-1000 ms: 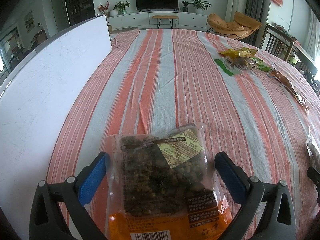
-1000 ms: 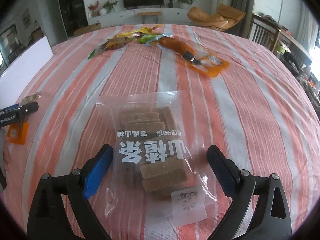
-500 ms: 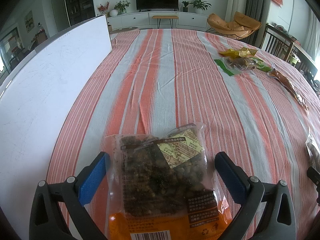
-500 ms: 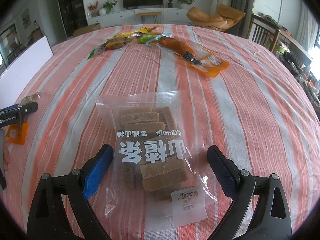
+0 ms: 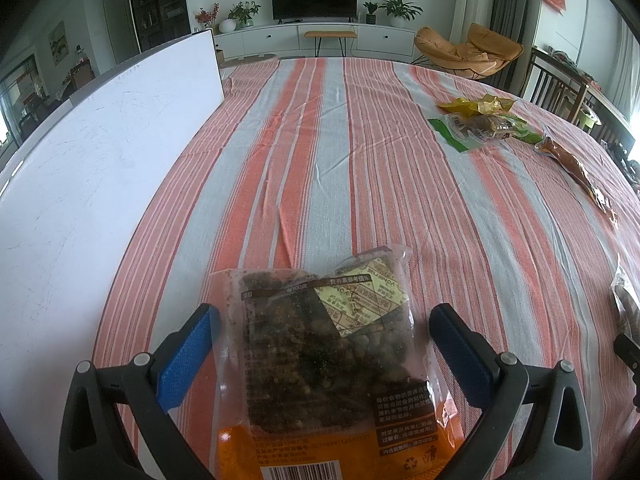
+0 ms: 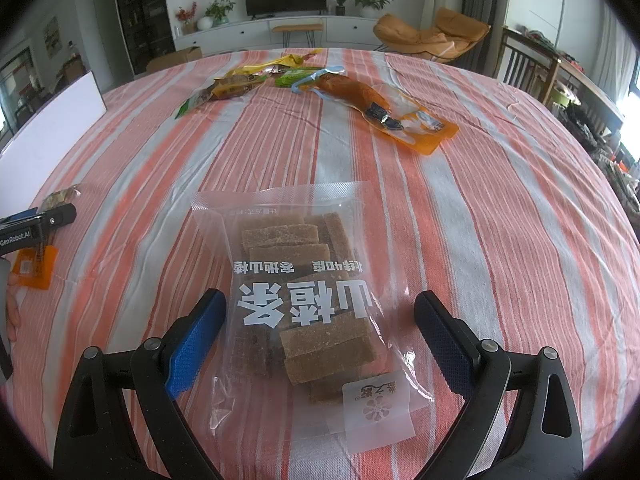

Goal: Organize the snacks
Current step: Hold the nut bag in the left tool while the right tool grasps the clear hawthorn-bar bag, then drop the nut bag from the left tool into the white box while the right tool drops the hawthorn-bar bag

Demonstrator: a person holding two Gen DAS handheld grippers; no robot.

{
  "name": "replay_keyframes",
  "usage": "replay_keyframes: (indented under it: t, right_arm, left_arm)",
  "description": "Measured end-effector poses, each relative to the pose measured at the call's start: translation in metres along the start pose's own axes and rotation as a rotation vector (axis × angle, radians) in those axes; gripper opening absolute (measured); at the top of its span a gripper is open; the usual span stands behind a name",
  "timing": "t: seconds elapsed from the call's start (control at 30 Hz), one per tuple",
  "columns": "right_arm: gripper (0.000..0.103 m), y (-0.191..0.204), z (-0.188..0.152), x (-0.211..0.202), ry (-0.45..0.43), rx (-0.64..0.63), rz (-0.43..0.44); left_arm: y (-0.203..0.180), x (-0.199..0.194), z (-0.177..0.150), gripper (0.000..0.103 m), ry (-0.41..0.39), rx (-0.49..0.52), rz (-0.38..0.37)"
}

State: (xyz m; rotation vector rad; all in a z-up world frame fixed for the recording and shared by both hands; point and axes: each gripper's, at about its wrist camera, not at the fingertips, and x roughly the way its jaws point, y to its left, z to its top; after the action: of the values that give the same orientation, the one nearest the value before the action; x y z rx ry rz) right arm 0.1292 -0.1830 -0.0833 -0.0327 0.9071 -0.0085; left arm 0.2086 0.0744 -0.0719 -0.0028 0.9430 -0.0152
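A clear and orange bag of dark snack bits lies flat on the striped tablecloth, between the wide-open fingers of my left gripper. My right gripper is also open, its fingers either side of a clear bag of brown hawthorn strips with white lettering. Neither bag is pinched. Farther off lie a green and yellow wrapper pile and an orange pouch with a drumstick. The wrapper pile also shows in the left wrist view, far right.
A large white board covers the table's left side. The left gripper appears at the left edge of the right wrist view, with a person's fingers below it. Chairs stand beyond the table's far right edge.
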Motion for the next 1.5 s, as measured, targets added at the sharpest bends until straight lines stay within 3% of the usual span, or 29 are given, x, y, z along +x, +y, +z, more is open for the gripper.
replay_keyframes:
  t: [0.77,0.83,1.03,1.07,1.13,1.17,1.2,1.27,1.33,1.5]
  right_arm:
    - [0.097,0.0,-0.001,0.0,0.0,0.001,0.0]
    - [0.097,0.0,-0.001,0.0,0.0,0.003,0.0]
    - [0.097,-0.001,0.001,0.002,0.035,-0.029,0.021]
    - [0.097,-0.001,0.006,0.003,0.076,-0.041,0.035]
    - [0.096,-0.002,0.014,0.008,0.153,-0.062,0.046]
    - [0.091,-0.001,0.018,0.01,0.182,-0.07,0.043]
    - [0.073,-0.001,0.021,0.009,0.197,-0.077,0.037]
    - [0.055,-0.001,0.027,0.005,0.21,-0.088,0.051]
    - [0.053,-0.004,0.028,0.004,0.237,-0.064,0.067]
    - [0.053,-0.01,0.033,-0.02,0.206,0.069,0.221]
  left_arm:
    - [-0.001,0.001,0.0,0.103,0.001,-0.021,0.01]
    - [-0.002,0.001,0.002,0.103,0.039,-0.03,0.02]
    - [0.0,0.002,0.007,0.103,0.207,0.094,-0.058]
    - [0.0,0.002,0.007,0.1,0.228,0.108,-0.066]
    - [-0.001,-0.006,0.007,0.082,0.221,0.139,-0.079]
    - [-0.002,-0.009,0.008,0.071,0.218,0.152,-0.086]
    - [-0.004,-0.011,0.008,0.067,0.225,0.168,-0.086]
    - [-0.005,-0.016,0.004,0.063,0.215,0.183,-0.102]
    - [0.001,-0.027,0.003,0.063,0.201,0.135,-0.156]
    - [0.032,-0.085,0.015,0.063,0.077,-0.029,-0.33]
